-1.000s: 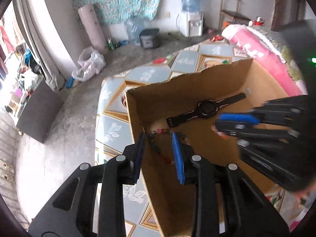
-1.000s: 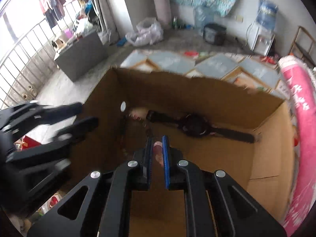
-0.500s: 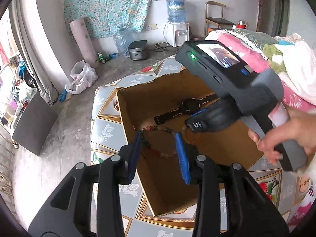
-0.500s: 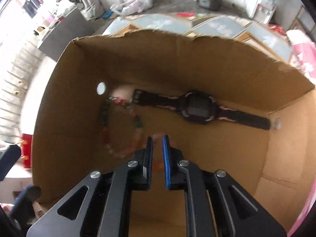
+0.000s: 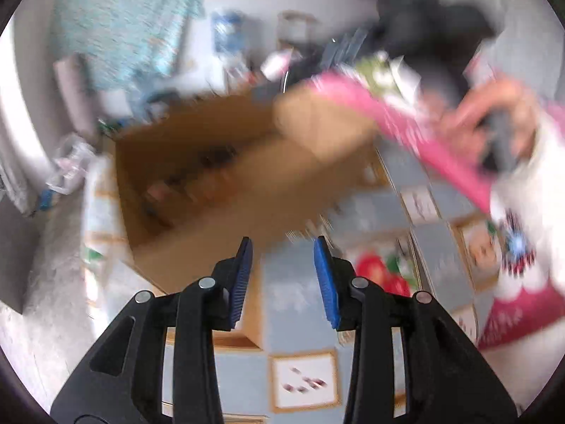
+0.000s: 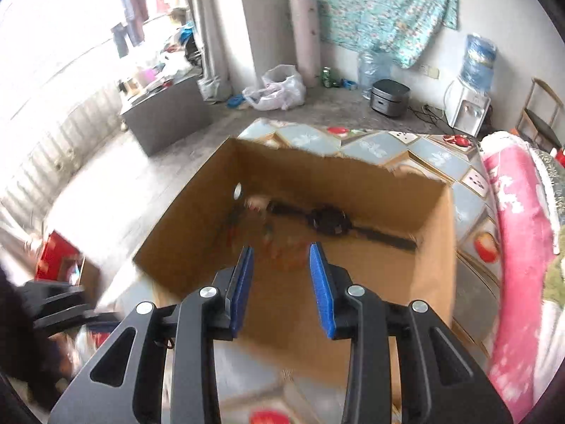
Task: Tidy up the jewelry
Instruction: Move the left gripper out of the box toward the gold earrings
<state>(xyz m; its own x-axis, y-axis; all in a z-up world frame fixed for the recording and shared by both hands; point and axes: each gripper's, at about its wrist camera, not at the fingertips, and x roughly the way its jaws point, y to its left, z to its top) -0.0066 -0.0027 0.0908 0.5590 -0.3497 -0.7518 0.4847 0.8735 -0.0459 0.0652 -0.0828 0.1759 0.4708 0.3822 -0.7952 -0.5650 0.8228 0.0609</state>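
Hovering above the near edge of the cardboard box (image 6: 416, 282), the right gripper (image 6: 280, 288) has just been spreading its jaws, and nothing sits between them. Beyond its tips, on the box floor, lie a black watch (image 6: 330, 221) and a blurred bead bracelet (image 6: 279, 252). The left gripper (image 5: 284, 277) has its jaws apart and empty over the patterned tablecloth (image 5: 438, 265), beside the box (image 5: 219, 212).

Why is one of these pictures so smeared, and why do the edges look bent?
Left wrist view: heavy motion blur; the cardboard box and patterned tablecloth smear, and only the left gripper stays sharp. Right wrist view: mostly crisp, the watch readable, though the window side is blown out white. Both views: the fisheye lens curves straight lines and darkens the corners.
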